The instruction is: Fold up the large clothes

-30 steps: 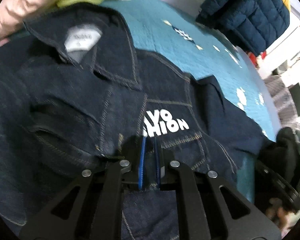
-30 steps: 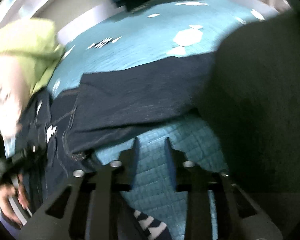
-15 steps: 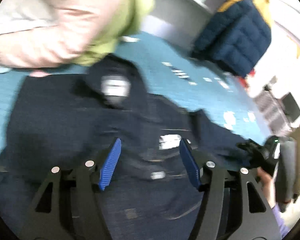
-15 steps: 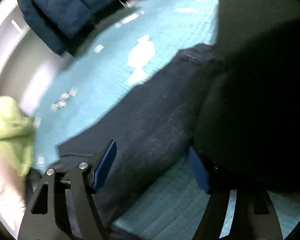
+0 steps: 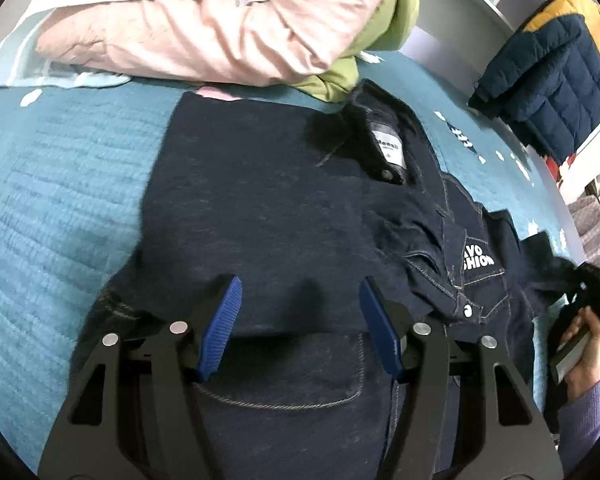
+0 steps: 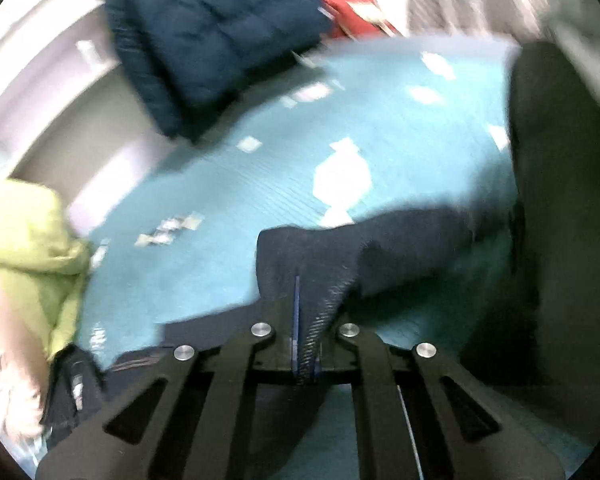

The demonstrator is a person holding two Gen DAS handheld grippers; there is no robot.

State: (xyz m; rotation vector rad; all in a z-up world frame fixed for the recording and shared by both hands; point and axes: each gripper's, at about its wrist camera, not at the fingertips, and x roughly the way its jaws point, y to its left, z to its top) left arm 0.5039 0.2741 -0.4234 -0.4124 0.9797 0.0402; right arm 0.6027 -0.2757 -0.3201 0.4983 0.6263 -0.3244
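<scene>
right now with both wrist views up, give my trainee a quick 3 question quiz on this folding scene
1. True or false: the left tool is clamped on the denim jacket.
2. Multiple choice: the right tool is shut on
A. the green garment
B. a dark fold of the denim jacket
C. the teal quilt
3. Fill in: the navy puffer jacket lies at the far edge of the bed, and the white neck label sits inside the denim jacket's ____.

Key
1. False: its jaws stand wide open above the cloth.
2. B
3. collar
</scene>
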